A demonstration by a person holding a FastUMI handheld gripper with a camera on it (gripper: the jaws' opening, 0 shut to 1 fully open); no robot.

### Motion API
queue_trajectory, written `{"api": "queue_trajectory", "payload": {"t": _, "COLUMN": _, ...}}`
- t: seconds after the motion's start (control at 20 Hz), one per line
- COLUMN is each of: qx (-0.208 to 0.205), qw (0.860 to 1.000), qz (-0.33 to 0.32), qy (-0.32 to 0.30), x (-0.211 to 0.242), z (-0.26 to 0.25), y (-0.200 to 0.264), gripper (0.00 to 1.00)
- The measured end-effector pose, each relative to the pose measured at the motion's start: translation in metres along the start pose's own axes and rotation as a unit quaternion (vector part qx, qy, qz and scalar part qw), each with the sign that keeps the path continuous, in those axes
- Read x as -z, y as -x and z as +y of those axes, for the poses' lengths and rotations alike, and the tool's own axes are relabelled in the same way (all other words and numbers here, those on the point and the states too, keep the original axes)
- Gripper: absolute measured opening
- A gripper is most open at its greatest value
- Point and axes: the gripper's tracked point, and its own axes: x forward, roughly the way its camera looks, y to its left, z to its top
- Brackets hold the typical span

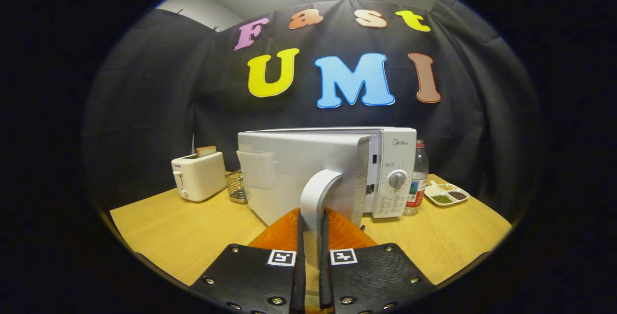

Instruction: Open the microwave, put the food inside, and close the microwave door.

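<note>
A white microwave (pixel 390 169) stands on the wooden table (pixel 183 232), its control panel with a round dial (pixel 397 179) facing me. Its door (pixel 299 174) is swung partly open toward me, hinged on the left, so I see its outer face. The door's curved white handle (pixel 315 198) runs down between my fingers. My gripper (pixel 311 237) is shut on that handle, one finger pressing each side. The microwave's inside is hidden behind the door.
A white toaster (pixel 198 176) with a slice of bread (pixel 206 150) stands left of the microwave, a small wire basket (pixel 236 186) beside it. Right of the microwave are a plastic bottle (pixel 417 179) and a divided white dish (pixel 446 194) of beans.
</note>
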Motion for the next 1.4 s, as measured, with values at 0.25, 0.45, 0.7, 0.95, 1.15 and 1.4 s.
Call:
{"api": "queue_trajectory", "payload": {"t": 0.25, "qx": 0.005, "qw": 1.0, "qz": -0.023, "qy": -0.008, "x": 0.004, "z": 0.059, "y": 0.029, "gripper": 0.12}}
{"api": "queue_trajectory", "payload": {"t": 0.45, "qx": -0.007, "qw": 0.999, "qz": -0.038, "qy": 0.006, "x": 0.011, "z": 0.119, "y": 0.043, "gripper": 0.11}}
{"api": "queue_trajectory", "payload": {"t": 0.7, "qx": -0.011, "qw": 0.997, "qz": -0.072, "qy": 0.016, "x": 0.003, "z": 0.187, "y": 0.064, "gripper": 0.11}}
{"api": "queue_trajectory", "payload": {"t": 0.95, "qx": -0.052, "qw": 0.995, "qz": -0.078, "qy": 0.033, "x": 0.007, "z": 0.253, "y": 0.07, "gripper": 0.11}}
{"api": "queue_trajectory", "payload": {"t": 1.15, "qx": -0.063, "qw": 0.996, "qz": -0.059, "qy": 0.03, "x": 0.016, "z": 0.267, "y": 0.058, "gripper": 0.11}}
{"api": "queue_trajectory", "payload": {"t": 1.4, "qx": -0.12, "qw": 0.991, "qz": -0.057, "qy": 0.015, "x": 0.009, "z": 0.28, "y": 0.078, "gripper": 0.11}}
